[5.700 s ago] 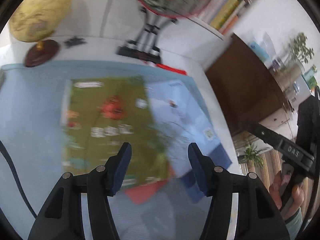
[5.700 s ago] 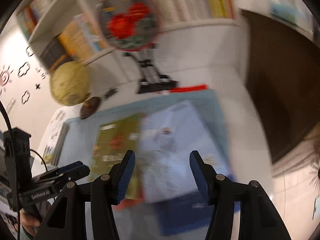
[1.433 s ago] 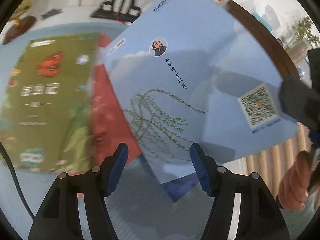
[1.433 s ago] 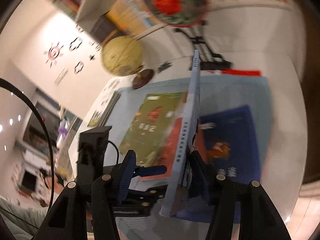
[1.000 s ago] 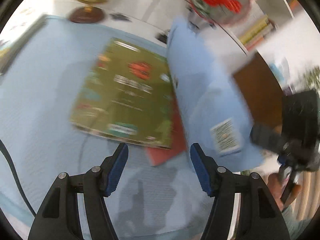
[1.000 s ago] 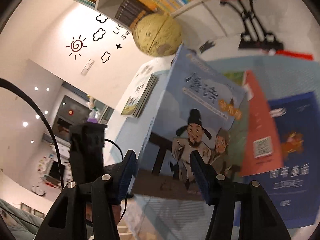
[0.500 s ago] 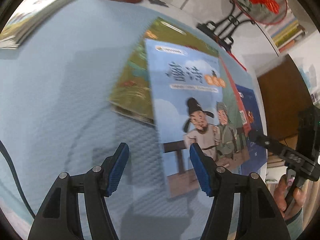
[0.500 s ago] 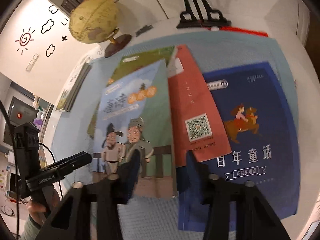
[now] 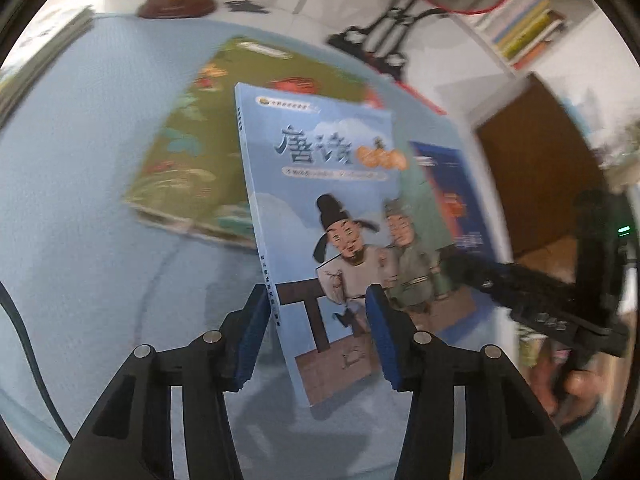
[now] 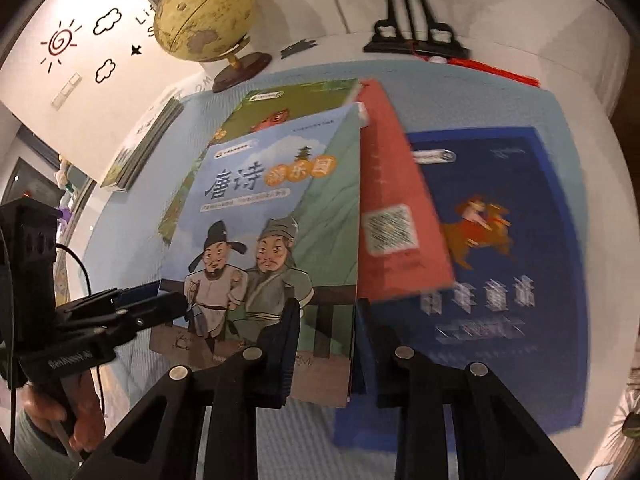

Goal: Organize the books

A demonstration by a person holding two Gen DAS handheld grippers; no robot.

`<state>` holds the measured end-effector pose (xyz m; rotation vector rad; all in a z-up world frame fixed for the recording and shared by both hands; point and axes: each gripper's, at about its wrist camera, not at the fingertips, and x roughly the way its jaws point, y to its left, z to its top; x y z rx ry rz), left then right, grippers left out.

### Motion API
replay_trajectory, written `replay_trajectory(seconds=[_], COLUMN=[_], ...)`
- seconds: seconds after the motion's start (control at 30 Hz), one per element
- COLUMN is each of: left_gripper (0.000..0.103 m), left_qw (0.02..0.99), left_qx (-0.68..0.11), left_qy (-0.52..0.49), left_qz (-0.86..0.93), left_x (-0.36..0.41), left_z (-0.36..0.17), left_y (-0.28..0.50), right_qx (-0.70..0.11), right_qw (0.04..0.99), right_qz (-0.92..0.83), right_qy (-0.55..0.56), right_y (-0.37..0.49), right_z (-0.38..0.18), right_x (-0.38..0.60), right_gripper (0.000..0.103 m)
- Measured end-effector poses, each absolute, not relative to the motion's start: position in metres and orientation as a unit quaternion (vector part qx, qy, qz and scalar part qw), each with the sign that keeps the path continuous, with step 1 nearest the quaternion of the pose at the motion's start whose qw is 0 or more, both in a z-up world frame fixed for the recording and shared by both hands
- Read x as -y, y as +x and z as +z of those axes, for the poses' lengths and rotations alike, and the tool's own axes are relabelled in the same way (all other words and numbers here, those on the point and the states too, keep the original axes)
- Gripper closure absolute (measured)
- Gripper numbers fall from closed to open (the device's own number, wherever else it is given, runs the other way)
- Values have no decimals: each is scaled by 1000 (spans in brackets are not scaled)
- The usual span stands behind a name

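Note:
A light blue book (image 9: 332,200) with two cartoon men on its cover hangs tilted just above the other books. My right gripper (image 10: 326,344) grips its lower right edge (image 10: 272,200), and the jaws are still closing. In the left wrist view that gripper (image 9: 452,268) reaches in from the right. My left gripper (image 9: 316,336) straddles the book's spine corner. Its jaws are closing, and the pads do not visibly press. It shows from the right wrist (image 10: 168,300) at the book's left edge.
A green book (image 10: 280,100), a red book (image 10: 392,200) and a dark blue book (image 10: 500,240) lie overlapping on the light blue mat (image 9: 80,240). A globe (image 10: 204,16) and a black fan stand (image 9: 384,48) are at the back, a book stack (image 10: 148,140) at far left, a brown cabinet (image 9: 540,168) at right.
The right gripper turned the light blue book cover-up and lowered it over the green and red books. The left gripper moved in around the spine corner and its fingers narrowed.

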<state>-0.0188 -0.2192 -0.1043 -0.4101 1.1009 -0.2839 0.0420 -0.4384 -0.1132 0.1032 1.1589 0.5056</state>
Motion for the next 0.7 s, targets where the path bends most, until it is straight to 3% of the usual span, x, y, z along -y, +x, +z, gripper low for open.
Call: replay_trajectory(seconds=[0.13,0.33,0.7], left_gripper=[58,58,58], left_qw=[822,829,847], left_qx=[-497,-509,-458], left_qy=[-207,-125,-151], left_qz=[-185,-194,-223], left_x=[248,295,318], left_z=[-90,-99,-53], left_y=[-8,17,23], right_qx=[-548,-548,-534], right_qw=[806,814,809], right_qz=[205,148,156], right_qy=[88,123,189], right_y=[38,41,38], right_z=[-118,-126,-130], right_x=[476,517,540], right_gripper=[75,74,69])
